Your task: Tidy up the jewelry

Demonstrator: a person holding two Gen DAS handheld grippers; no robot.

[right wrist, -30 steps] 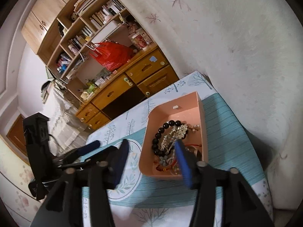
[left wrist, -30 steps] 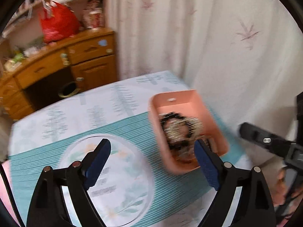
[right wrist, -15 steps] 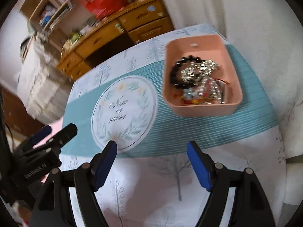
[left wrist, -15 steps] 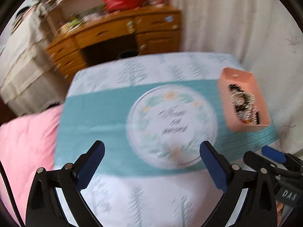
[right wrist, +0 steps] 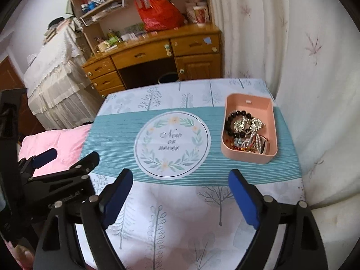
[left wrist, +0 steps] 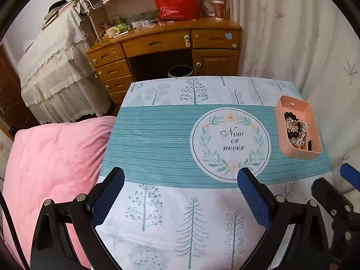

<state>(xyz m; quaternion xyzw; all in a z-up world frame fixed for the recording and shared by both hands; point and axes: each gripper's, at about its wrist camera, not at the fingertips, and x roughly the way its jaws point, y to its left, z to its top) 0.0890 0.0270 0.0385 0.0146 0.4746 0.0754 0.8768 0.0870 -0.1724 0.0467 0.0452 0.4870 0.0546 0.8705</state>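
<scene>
**Both tongs empty, jewelry piled in tray**

Left tongs [left wrist: 180, 178] and right tongs [right wrist: 180, 180] both spread wide, nothing between the blue pads, hovering above the near edge of the tree-print cloth-covered worktop [right wrist: 180, 213]. Shallow rectangular pink plastic tray [right wrist: 268, 112] sits ahead and to the right of both tongs, well apart from them, on the teal striped band. Inside: tangled heap of jewelry [right wrist: 245, 132], with a black round-bead bracelet [right wrist: 231, 119], silver chain pieces and red and pearl-like strands overlapping.

Risks, judged: pieces are interlocked, so pinching one would likely drag others out or lift the light tray. Wide pads may slip off thin chains. Tray sits near the worktop's right edge; a sideways push could send it off. Left tongs hang beside the pink quilted blanket [left wrist: 51, 168].
</scene>
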